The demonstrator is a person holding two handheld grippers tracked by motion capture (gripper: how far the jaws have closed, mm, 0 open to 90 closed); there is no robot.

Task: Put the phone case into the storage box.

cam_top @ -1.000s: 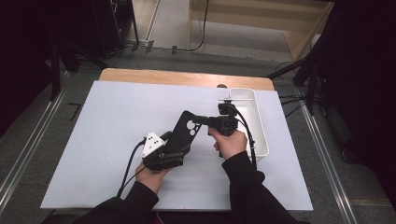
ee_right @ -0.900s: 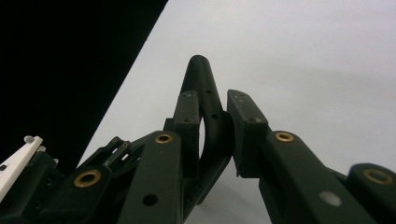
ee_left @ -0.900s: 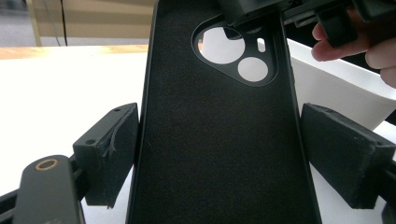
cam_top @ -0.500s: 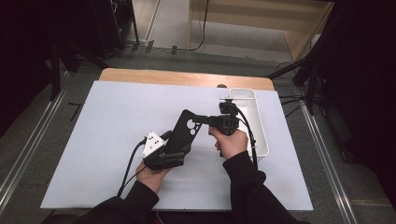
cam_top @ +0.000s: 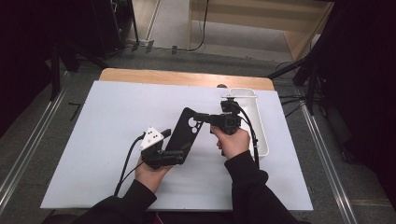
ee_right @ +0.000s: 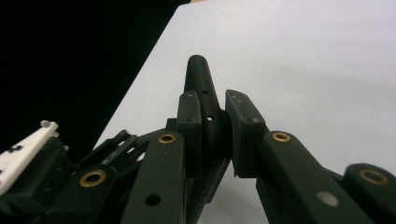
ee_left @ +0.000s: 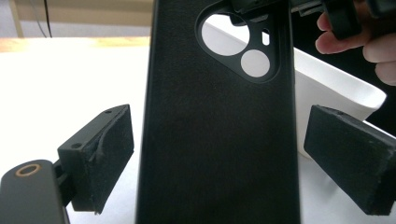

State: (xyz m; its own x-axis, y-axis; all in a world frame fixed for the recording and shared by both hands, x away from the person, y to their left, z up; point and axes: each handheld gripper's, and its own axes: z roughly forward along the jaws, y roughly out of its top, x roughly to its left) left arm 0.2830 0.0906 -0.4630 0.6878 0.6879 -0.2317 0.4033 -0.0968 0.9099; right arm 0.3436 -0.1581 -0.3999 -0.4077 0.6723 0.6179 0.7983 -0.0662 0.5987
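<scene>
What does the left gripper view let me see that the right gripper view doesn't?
The left gripper view shows the phone case broadside, with its round camera cutouts, standing between the left tool's two pads, which are apart from it on both sides. The white tray and a hand's fingers lie behind. The right gripper view shows the case's thin edge pinched in the right tool, with the left tool's white plate at lower left. Both show the case and the white table.

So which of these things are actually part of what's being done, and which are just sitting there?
In use:
- black phone case with round camera cut-outs
- right tool, clamped on its edge
- left tool, jaws just opening, pads clear of it

Lying about:
- white plastic tray
- white table
</scene>
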